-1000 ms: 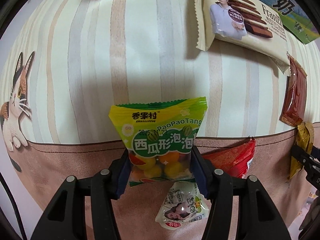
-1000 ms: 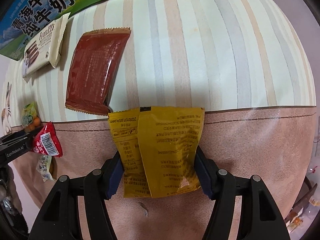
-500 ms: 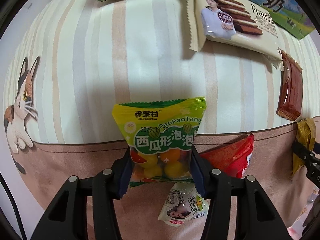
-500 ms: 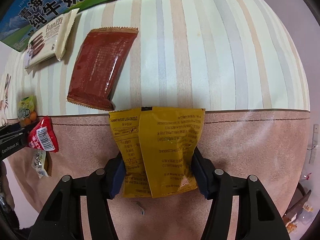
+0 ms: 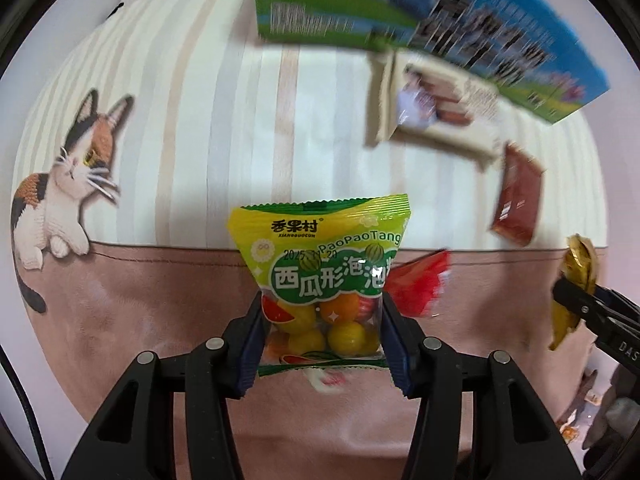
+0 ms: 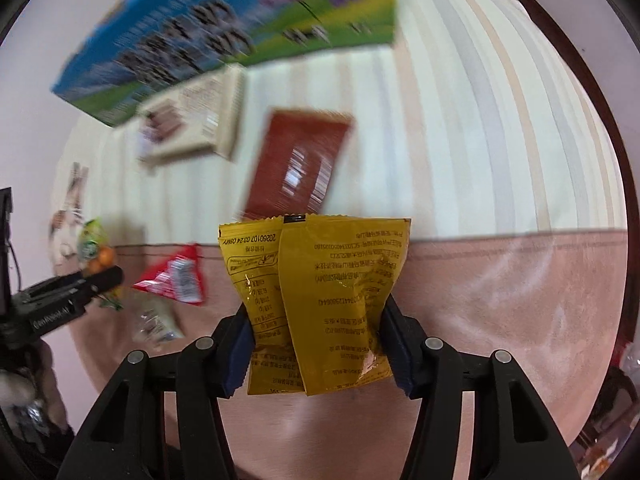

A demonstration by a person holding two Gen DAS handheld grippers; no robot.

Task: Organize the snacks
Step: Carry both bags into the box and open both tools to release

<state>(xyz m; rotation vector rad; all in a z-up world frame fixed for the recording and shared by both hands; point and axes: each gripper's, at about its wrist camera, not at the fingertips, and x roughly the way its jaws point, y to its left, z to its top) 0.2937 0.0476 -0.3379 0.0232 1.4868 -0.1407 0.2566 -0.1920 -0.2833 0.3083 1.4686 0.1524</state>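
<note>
My left gripper point(image 5: 322, 334) is shut on a green and yellow candy bag point(image 5: 322, 256) and holds it above the table. It also shows in the right wrist view point(image 6: 94, 246). My right gripper point(image 6: 318, 344) is shut on a yellow snack packet point(image 6: 320, 296), held above the pink cloth; the packet shows at the right edge of the left wrist view point(image 5: 576, 280). On the table lie a red packet point(image 5: 418, 284), a brown packet point(image 6: 300, 168), a cream biscuit packet point(image 5: 436, 106) and a small pale packet point(image 6: 154, 318).
A blue and green milk carton box point(image 6: 224, 36) stands at the back of the table. The cloth is striped point(image 5: 192, 140) at the back and pink point(image 6: 500, 300) in front, with a cat picture point(image 5: 66, 184) at the left.
Both grippers have pulled back and risen with their packets, so the milk box and more of the table show. The view is blurred by the motion.
</note>
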